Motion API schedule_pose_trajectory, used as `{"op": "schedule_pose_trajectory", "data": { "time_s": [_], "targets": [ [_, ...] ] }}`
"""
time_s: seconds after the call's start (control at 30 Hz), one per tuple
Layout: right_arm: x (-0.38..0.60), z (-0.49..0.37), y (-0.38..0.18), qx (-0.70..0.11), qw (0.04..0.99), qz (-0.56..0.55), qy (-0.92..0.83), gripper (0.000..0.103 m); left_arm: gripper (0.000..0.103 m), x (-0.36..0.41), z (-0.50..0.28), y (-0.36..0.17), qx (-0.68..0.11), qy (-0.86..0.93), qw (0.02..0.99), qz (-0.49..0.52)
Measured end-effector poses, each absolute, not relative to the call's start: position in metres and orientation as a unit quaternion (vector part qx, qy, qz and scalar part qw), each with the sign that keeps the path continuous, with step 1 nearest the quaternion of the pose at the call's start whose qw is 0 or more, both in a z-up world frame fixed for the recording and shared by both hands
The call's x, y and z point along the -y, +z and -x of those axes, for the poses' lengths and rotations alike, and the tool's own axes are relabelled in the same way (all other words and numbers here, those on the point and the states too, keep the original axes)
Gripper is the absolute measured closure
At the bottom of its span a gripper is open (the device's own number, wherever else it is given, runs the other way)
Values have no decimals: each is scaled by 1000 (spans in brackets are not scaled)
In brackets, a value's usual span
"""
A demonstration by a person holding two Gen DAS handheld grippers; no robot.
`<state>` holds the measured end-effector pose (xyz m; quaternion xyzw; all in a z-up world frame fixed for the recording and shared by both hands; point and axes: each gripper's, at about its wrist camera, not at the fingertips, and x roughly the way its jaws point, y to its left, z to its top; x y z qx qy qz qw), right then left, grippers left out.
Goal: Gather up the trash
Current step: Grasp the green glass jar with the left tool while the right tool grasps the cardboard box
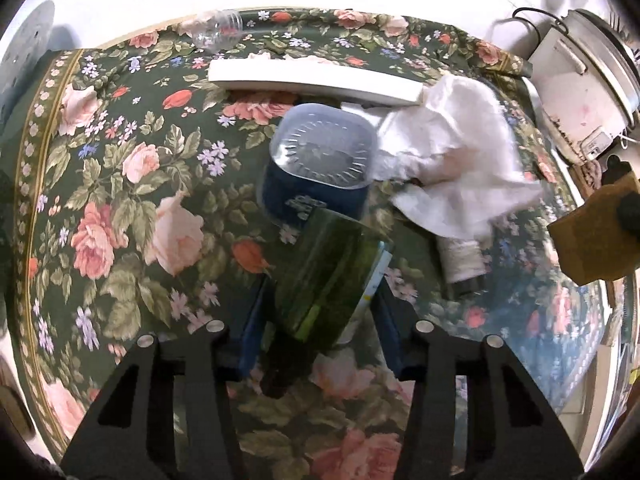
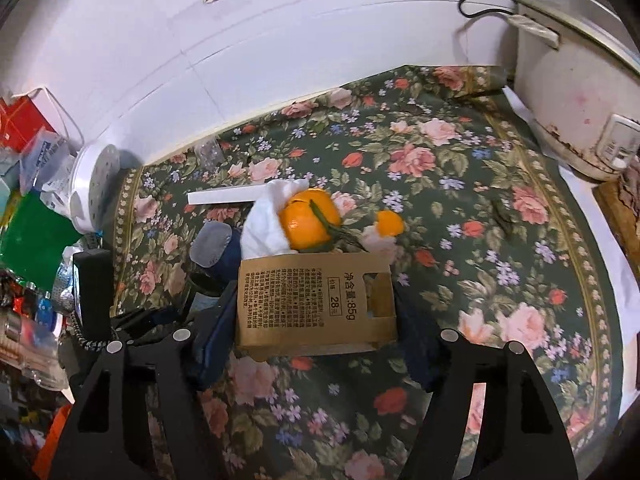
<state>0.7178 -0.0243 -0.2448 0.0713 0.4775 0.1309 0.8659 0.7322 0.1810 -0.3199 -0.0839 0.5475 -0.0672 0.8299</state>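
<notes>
Your left gripper (image 1: 320,312) is clamped on the green bottle (image 1: 328,280), your right gripper (image 2: 316,316) on the brown carton (image 2: 316,300). Just behind the carton, the orange (image 2: 308,220) could probably roll if you bump it.

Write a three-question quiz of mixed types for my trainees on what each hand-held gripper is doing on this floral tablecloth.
1. True or false: the left hand-held gripper is closed on a dark green glass bottle.
2. Multiple choice: what does the right hand-held gripper hold? A) a red cup B) a brown cardboard box with printed text C) a metal spoon
3. Fill in: just beyond the box, an orange mandarin peel lies against a crumpled white ______.

Key: 1 true; 2 B; 3 tissue.
</notes>
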Motion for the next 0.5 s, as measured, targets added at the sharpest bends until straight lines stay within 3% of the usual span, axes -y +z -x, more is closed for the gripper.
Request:
{"op": "schedule_pose_trajectory", "data": {
  "time_s": [0.5],
  "targets": [
    [82,-669,-205,-437,877,-56,193,36,56,-148,-645,-217,-441,16,888,130]
  ]
}}
